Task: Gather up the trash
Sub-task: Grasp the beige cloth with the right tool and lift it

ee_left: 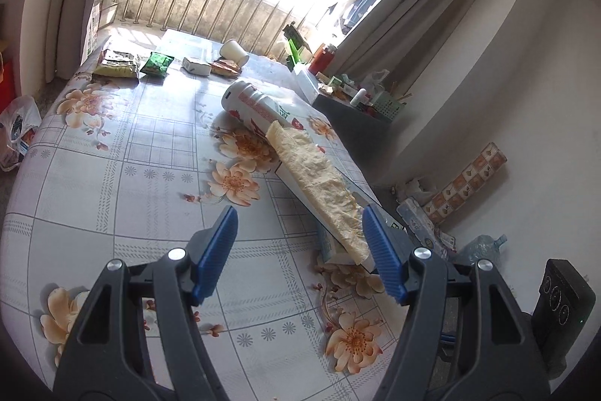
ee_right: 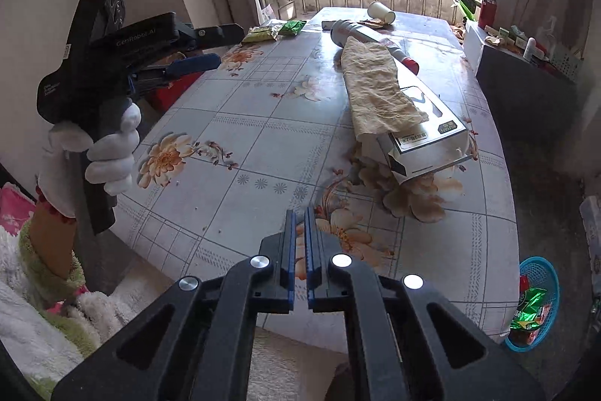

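Note:
A flowered table [ee_left: 124, 145] carries trash at its far end: a yellow-green snack bag [ee_left: 116, 64], a green wrapper [ee_left: 157, 63], a small white carton [ee_left: 196, 65], an orange wrapper [ee_left: 225, 67] and a tipped paper cup [ee_left: 234, 52]. My left gripper [ee_left: 300, 232] is open and empty above the table's near part; it also shows in the right wrist view [ee_right: 210, 46]. My right gripper [ee_right: 299, 224] is shut and empty over the table's near edge. The cup [ee_right: 380, 11] and green wrapper [ee_right: 291, 26] show far off.
A white printed cylinder [ee_left: 255, 108], a yellowish cloth [ee_left: 319, 183] and a long white box [ee_right: 424, 134] lie along the table's right side. A blue basket [ee_right: 535, 303] with wrappers stands on the floor. A dark cabinet [ee_right: 526, 77] with clutter stands by the right wall.

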The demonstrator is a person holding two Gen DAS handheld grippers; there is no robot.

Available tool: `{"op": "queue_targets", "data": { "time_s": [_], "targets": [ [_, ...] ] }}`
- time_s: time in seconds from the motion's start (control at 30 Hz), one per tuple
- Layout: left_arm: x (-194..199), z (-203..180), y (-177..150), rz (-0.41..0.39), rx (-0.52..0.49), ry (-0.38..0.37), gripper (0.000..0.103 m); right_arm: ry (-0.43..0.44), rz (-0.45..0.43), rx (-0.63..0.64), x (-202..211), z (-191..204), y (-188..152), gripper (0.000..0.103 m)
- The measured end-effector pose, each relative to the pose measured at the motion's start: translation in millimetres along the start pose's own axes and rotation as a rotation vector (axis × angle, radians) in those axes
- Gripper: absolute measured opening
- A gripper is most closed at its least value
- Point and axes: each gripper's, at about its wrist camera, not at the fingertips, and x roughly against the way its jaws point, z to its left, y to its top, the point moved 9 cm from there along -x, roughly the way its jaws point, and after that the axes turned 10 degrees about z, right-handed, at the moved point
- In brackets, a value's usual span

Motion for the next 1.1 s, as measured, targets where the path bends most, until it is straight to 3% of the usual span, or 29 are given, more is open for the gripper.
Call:
{"op": "queue_targets", "data": {
  "time_s": [0.13,0.2,0.27,0.37,0.53,0.67,0.7,0.83,0.97,1.1],
  "targets": [
    [-16,-2,-3,0.04,0.025,-0.006,0.064,0.019,-0.044,-0.078,11,-15,4,0.011],
    [-23,2,-5,0.054,0.042,0.01,0.064,0.021,-0.084,-0.118,17,-27,23,0.056],
    [-27,6,-8,0.069,0.054,0.021,0.064,0.032,-0.132,-0.147,20,-37,49,0.071],
    [-37,14,-16,0.108,0.072,0.04,0.064,0.032,-0.105,-0.164,2,-50,91,0.075],
    [-49,24,-27,0.153,0.087,0.041,0.064,-0.027,-0.006,-0.125,-64,-65,153,0.077],
    [-55,26,-27,0.165,0.083,0.032,0.064,-0.06,0.057,-0.129,-103,-75,172,0.073],
    [-56,26,-27,0.166,0.082,0.027,0.064,-0.069,0.07,-0.132,-108,-76,172,0.062],
    [-62,26,-25,0.175,0.082,0.01,0.064,-0.104,0.078,-0.133,-114,-76,163,0.041],
    [-70,22,-26,0.187,0.079,-0.006,0.064,-0.091,0.082,-0.15,-111,-77,156,0.009],
    [-73,15,-25,0.185,0.079,-0.028,0.064,-0.078,0.072,-0.175,-109,-83,153,0.005]
  ]
}}
